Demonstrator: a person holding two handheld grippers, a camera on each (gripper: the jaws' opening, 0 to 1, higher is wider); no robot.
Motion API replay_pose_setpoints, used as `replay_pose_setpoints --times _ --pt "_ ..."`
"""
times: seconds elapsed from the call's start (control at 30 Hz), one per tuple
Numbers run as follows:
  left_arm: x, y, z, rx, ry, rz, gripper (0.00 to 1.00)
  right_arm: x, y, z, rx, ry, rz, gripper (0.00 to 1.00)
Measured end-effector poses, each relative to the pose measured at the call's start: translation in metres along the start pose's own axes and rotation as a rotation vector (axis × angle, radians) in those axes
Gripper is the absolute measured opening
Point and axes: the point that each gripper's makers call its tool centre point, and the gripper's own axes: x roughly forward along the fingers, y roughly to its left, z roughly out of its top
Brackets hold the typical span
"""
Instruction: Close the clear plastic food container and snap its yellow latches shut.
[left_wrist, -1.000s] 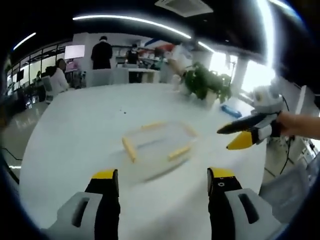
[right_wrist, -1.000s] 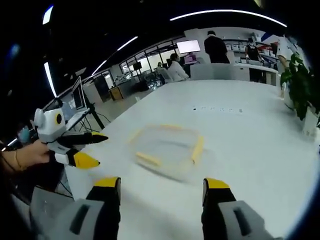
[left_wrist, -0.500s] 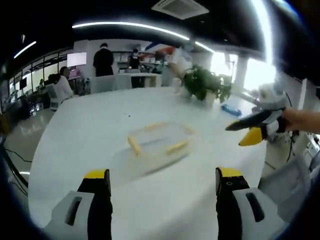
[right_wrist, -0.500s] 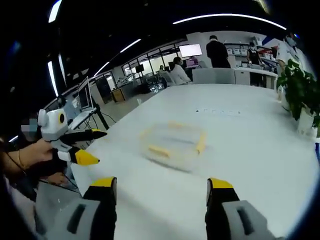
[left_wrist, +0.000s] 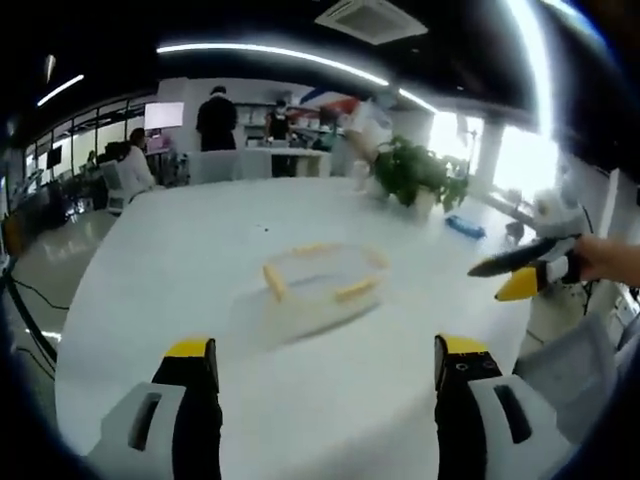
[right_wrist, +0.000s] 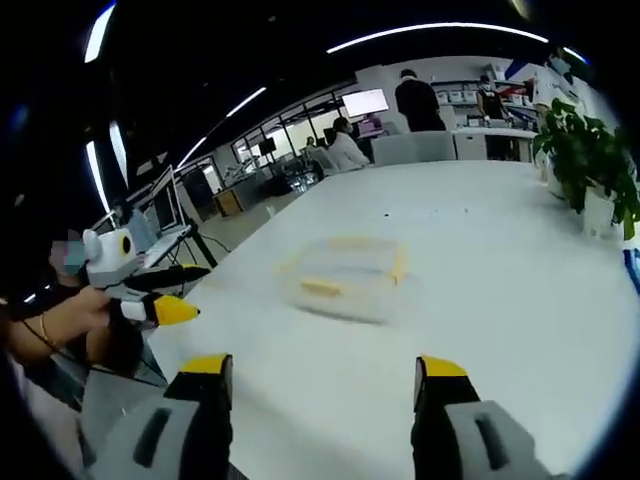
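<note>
Nearest me, my left gripper (left_wrist: 325, 360) and right gripper (right_wrist: 322, 375) both hang with jaws spread wide, holding nothing, above the white tabletop (left_wrist: 180, 260). Farther out, well apart from both, sits the clear plastic food container (left_wrist: 318, 285), near the tabletop's middle. It looks shallow, see-through and slightly blurred, with yellow latches (left_wrist: 274, 283) along its rim. I judge I should approach level from opposite sides and press each latch squarely. Beyond, a potted plant (left_wrist: 415, 172).

No legible text, labels or nos. anywhere; wall screens too blurred.
</note>
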Motion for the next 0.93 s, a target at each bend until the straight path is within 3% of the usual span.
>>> replay_pose_setpoints --times 0.5,0.93 --pt "-0.005 -0.001 -0.014 -0.028 0.014 0.009 0.88 0.002 0.003 0.003 0.003 -0.002 0.011 0.73" --pt "-0.008 -0.001 -0.014 -0.044 0.009 0.017 0.88 0.0 0.004 0.004 -0.002 -0.003 0.018 0.73"
